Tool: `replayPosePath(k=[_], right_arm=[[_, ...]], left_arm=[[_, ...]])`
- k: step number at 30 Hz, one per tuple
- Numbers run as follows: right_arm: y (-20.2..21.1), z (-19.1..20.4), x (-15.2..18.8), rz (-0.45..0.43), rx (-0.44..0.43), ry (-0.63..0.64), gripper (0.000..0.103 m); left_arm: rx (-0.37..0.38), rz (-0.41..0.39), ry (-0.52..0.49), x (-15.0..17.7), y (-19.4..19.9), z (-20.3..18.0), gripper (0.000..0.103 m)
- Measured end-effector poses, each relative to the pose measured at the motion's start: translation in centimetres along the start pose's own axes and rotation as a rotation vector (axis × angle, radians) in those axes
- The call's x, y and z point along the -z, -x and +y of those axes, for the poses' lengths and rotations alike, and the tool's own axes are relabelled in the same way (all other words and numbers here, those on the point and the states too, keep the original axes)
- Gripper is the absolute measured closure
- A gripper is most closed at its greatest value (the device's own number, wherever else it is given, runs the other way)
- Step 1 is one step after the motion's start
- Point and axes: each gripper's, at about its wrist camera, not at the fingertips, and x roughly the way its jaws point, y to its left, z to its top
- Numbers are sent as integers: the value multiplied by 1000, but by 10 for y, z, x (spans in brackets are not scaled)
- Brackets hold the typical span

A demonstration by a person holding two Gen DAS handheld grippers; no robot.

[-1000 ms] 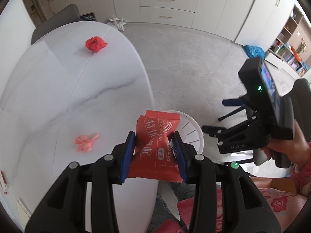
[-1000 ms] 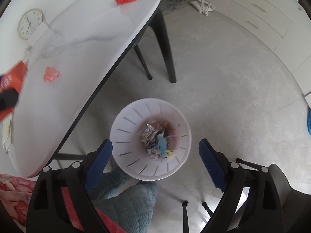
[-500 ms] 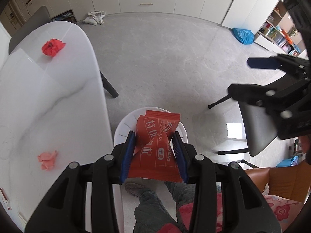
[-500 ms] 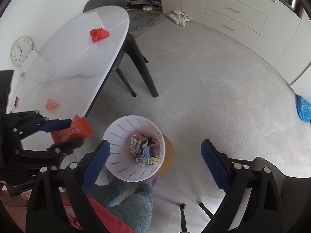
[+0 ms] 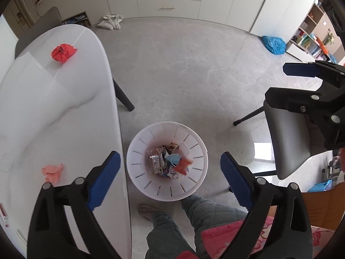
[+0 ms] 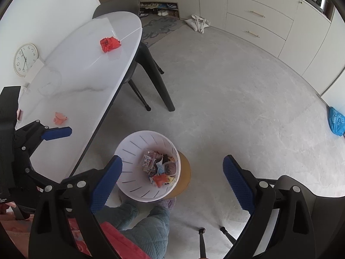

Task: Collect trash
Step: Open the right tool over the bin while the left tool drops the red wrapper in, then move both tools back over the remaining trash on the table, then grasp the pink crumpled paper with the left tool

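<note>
A white slotted trash bin point(image 5: 138, 151) point(image 6: 129, 151) stands on the floor beside the white table point(image 5: 64, 112) point(image 6: 86, 82). The red snack wrapper point(image 5: 182, 165) point(image 6: 159, 179) lies inside it on top of other trash. My left gripper point(image 5: 170, 177) is open and empty, directly above the bin. My right gripper point(image 6: 172, 181) is open and empty, above the bin's right side. A crumpled red paper point(image 5: 63, 52) point(image 6: 109, 44) lies at the table's far end. A crumpled pink paper point(image 5: 52, 172) point(image 6: 60, 117) lies on the near part.
A grey chair point(image 5: 286, 142) stands right of the bin. The person's legs point(image 5: 172, 222) are just below the bin. A blue bag point(image 5: 273, 44) lies on the far floor. A clock point(image 6: 24, 59) leans against the wall beside the table.
My left gripper has opened and the red snack wrapper has dropped into the bin. Both grippers have risen a little; the right one stays open.
</note>
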Motion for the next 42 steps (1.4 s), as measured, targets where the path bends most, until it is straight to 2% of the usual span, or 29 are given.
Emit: replayPosePath(k=[9, 19, 24, 29, 35, 40, 42], right_arm=[[5, 16, -9, -16, -10, 30, 9], [-1, 50, -26, -22, -52, 90, 9], [-8, 71, -37, -20, -74, 127, 6], [-19, 87, -47, -10, -103, 133, 6], [-32, 97, -54, 15, -117, 139, 6], [-37, 97, -59, 28, -120, 144, 6], [-38, 95, -61, 31, -121, 142, 6]], left_arm=[[-34, -48, 99, 10, 26, 35, 13], [-137, -87, 247, 36, 52, 103, 13], [-181, -89, 334, 50, 49, 144, 13], [-187, -67, 428, 57, 27, 177, 13], [-196, -26, 457, 54, -7, 189, 23], [-178, 3, 499, 55, -26, 194, 42], [-199, -5, 502, 56, -28, 195, 51]])
